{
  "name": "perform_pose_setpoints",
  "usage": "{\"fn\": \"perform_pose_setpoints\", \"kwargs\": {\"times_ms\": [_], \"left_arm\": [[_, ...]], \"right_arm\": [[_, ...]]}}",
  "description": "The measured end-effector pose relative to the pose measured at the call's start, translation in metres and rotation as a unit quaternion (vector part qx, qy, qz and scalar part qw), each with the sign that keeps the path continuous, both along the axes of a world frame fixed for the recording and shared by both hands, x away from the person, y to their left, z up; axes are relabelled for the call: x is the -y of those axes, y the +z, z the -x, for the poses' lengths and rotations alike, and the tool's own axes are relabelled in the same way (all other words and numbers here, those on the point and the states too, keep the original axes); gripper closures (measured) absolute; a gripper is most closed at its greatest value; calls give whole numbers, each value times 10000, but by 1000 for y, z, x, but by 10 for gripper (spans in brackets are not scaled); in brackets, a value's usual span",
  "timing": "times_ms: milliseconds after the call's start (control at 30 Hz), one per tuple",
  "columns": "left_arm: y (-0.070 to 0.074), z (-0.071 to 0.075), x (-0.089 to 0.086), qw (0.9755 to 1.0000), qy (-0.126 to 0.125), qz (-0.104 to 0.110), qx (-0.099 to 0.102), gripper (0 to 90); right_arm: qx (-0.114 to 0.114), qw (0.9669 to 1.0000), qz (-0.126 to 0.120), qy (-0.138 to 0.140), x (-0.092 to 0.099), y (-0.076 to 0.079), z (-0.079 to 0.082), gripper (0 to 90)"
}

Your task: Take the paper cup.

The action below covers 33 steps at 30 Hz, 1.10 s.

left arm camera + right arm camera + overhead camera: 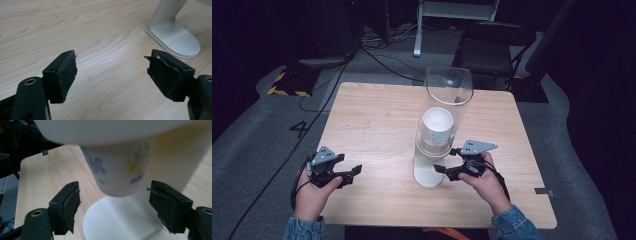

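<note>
Here, near the bench's (377, 115) near-left corner, a hand (312, 195) holds the left tool (349, 175) low over the bare wood, its jaws spread wide and empty; in the left gripper view the dispenser's white base (175, 37) lies beyond its right jaw. Toward the middle of the bench, closer to the near edge, stands a cup dispenser (432, 150): a white foot and post carrying a clear tube (449, 90) that holds a stack of white paper cups (437, 127). Just right of it, the right tool (443, 169) points at the dispenser with its jaws wide apart, gripping nothing. In the right gripper view a floral-printed cup (117, 170) hangs between and beyond the jaws, apparently the lowest of the stack.
</note>
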<state>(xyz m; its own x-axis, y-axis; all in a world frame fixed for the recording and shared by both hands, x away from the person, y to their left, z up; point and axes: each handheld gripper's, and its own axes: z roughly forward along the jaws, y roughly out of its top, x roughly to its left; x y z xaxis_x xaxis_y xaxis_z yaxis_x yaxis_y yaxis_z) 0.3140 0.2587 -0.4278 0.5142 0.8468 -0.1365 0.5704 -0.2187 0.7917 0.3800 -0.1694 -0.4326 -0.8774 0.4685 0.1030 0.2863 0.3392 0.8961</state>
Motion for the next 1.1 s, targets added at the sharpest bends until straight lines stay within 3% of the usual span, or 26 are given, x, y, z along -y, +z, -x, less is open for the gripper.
{"fn": "perform_pose_setpoints", "kwargs": {"times_ms": [267,400,600,833,1100], "left_arm": [[-5,-5,-3,9999,92,-30,-110,227],[-10,-6,1,9998,-3,-49,-187,227],[-9,-6,-2,9998,71,-27,-169,227],[-9,-7,-1,9998,27,-21,-206,227],[-10,-8,-1,9998,15,-25,-205,227]], "right_arm": [[217,9993,-270,-134,-20,-4,-7,213],[336,9986,-307,-252,-26,-8,-6,229],[565,9968,-334,-460,-27,-6,-4,297],[740,9952,-359,-528,-29,-5,-2,293],[755,9943,-450,-599,-29,-6,0,305]]}}
